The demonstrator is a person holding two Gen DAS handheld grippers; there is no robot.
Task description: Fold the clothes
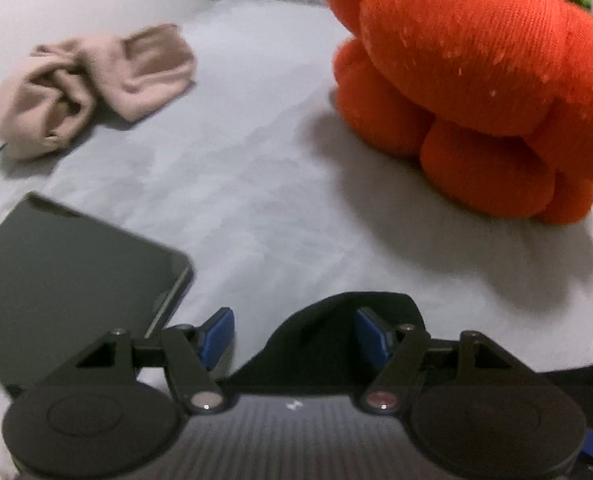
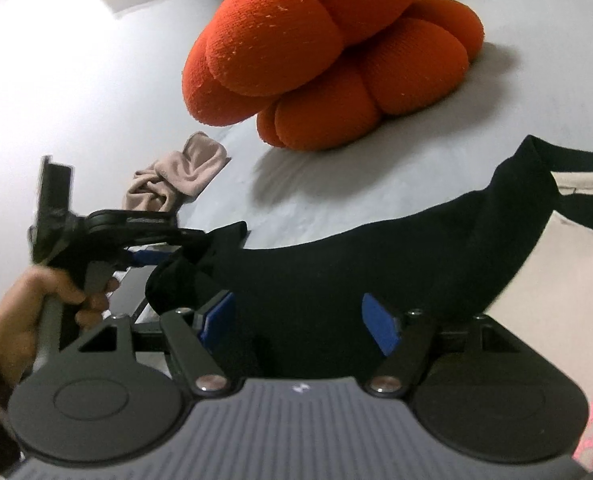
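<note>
Underneath everything, a pale grey bed sheet (image 1: 256,184) fills both views. Orange plush pumpkin (image 2: 336,52), lobed, green tuft at the top, sits on the sheet at the far side. Black garment (image 2: 336,248) lies spread across the near part of the sheet in the right wrist view, one edge overlapping a beige cloth (image 2: 556,272) at the right (what that cloth is, cannot tell). Dark tablet (image 1: 68,280), screen blank, lies flat on the sheet, near left in the left wrist view. Crumpled pinkish-beige sock (image 1: 96,84) lies farther off, well apart from the pumpkin.

Left gripper (image 1: 294,334): jaws apart, nothing pinched; a rounded tip of the black garment lies on the sheet under its right pad. A hand (image 2: 36,308) holds this gripper by the handle, seen in the right wrist view, blurred.

Right gripper (image 2: 298,322): jaws apart, blue pads clear of each other, poised over the black garment, nothing pinched.
</note>
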